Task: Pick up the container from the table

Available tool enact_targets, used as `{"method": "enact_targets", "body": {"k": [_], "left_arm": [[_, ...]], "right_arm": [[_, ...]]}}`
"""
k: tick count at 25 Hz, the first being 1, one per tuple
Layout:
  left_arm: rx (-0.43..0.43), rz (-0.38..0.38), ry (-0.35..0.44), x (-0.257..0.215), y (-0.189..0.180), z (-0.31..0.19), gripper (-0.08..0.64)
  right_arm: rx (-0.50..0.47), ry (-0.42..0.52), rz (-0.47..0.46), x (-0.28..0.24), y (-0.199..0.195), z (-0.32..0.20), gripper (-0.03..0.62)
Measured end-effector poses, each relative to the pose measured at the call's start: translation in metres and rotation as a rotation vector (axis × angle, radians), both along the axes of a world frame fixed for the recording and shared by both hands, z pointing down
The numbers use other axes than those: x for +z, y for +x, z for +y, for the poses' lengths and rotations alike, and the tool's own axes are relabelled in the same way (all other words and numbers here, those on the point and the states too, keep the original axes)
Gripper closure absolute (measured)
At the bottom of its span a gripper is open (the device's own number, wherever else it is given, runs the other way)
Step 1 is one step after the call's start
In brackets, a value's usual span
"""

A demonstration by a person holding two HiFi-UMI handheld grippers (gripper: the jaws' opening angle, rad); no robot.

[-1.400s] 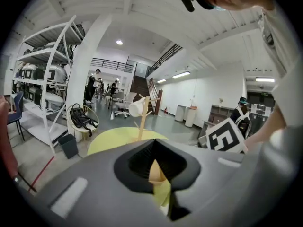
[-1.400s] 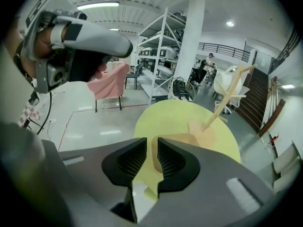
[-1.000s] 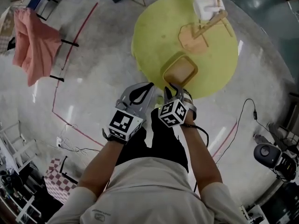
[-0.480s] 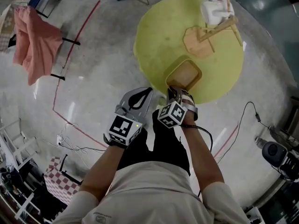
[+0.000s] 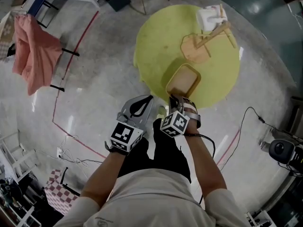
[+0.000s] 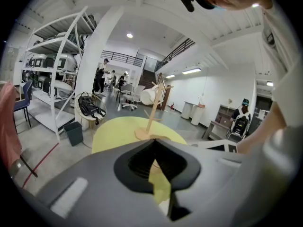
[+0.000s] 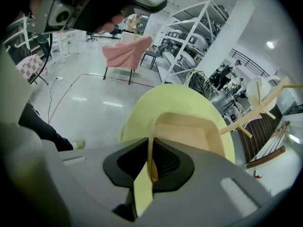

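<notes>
A beige rectangular container (image 5: 183,79) sits at the near edge of the round yellow table (image 5: 156,41). My right gripper (image 5: 173,98) is shut on the container's near rim; in the right gripper view the thin wall (image 7: 150,141) stands pinched between the jaws, with the tray (image 7: 189,131) stretching ahead. I cannot tell whether the container rests on the table or is raised off it. My left gripper (image 5: 150,98) hangs just left of the right one, over the floor beside the table's edge. In the left gripper view its jaws (image 6: 154,143) are shut with nothing between them.
A wooden stand on a flat base (image 5: 196,44) and a white object (image 5: 210,12) occupy the table's far side. A pink cloth (image 5: 33,56) hangs on a rack at left. A cable (image 5: 246,122) and a black device (image 5: 281,150) lie on the floor at right.
Hardly anything differs. The right gripper stays shut on the container's rim and the left stays beside it; the head view has shifted slightly.
</notes>
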State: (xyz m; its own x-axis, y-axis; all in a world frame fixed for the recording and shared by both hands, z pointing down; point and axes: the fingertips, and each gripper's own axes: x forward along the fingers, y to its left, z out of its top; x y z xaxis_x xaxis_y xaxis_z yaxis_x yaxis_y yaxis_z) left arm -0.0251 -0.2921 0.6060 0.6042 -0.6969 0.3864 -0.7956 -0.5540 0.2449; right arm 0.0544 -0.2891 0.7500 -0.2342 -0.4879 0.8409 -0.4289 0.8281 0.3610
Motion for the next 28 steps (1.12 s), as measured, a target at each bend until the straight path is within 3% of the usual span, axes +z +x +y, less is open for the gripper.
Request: {"method": "enact_targets", "body": {"k": [28], "left_arm": [[0.144, 0.066, 0.173, -0.108, -0.011, 0.069, 0.554]], "right_arm": [[0.067, 0.207, -0.053, -0.181, -0.027, 0.076, 0.555]]}}
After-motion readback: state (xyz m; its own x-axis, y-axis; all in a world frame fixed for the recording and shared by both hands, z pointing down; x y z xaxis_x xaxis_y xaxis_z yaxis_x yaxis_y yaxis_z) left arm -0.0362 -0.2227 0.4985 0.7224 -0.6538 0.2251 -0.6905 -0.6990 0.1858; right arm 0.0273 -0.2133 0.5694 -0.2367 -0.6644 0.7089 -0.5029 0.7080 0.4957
